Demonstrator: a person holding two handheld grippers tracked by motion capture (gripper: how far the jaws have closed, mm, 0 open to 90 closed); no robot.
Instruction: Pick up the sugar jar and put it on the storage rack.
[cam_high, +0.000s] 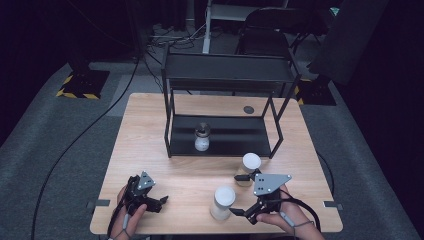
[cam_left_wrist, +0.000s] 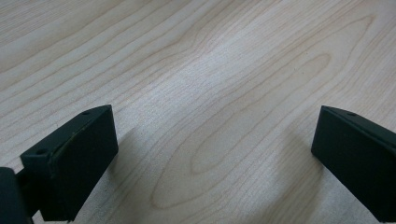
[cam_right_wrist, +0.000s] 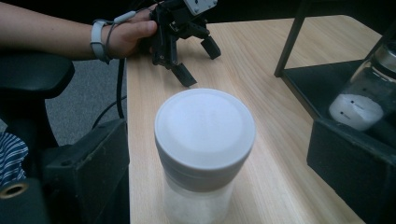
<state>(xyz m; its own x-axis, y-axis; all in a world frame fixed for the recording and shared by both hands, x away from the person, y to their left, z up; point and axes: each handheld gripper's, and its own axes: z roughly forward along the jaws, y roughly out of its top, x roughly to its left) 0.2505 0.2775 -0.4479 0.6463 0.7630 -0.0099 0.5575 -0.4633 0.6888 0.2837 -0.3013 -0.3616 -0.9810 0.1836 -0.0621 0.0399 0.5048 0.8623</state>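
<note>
**Right gripper flanks the near white-lidded jar**

A clear plastic jar with a flat white lid (cam_right_wrist: 204, 140) stands upright on the light wooden table (cam_high: 165, 175), near its front edge. The right gripper (cam_high: 239, 212) sits just beside it at table level, its jaws spread wide with one black jaw on either side of the jar's body; in the right gripper view both pads stand off from the jar wall, so nothing is clasped.

The left gripper (cam_high: 162, 201) rests near the front left corner, well apart from the jar, held by the person's left hand (cam_right_wrist: 128, 35) with a strap round the wrist. Its jaws are spread apart over bare wood, with nothing between them.

A second white-lidded jar (cam_high: 248, 167) stands just behind the right gripper, between it and the black metal two-tier shelf (cam_high: 227, 75) at the middle of the table. On the shelf's lower tier stands a small glass bottle with a dark cap and white contents (cam_high: 202, 137), upright and near the tier's front edge.
</note>
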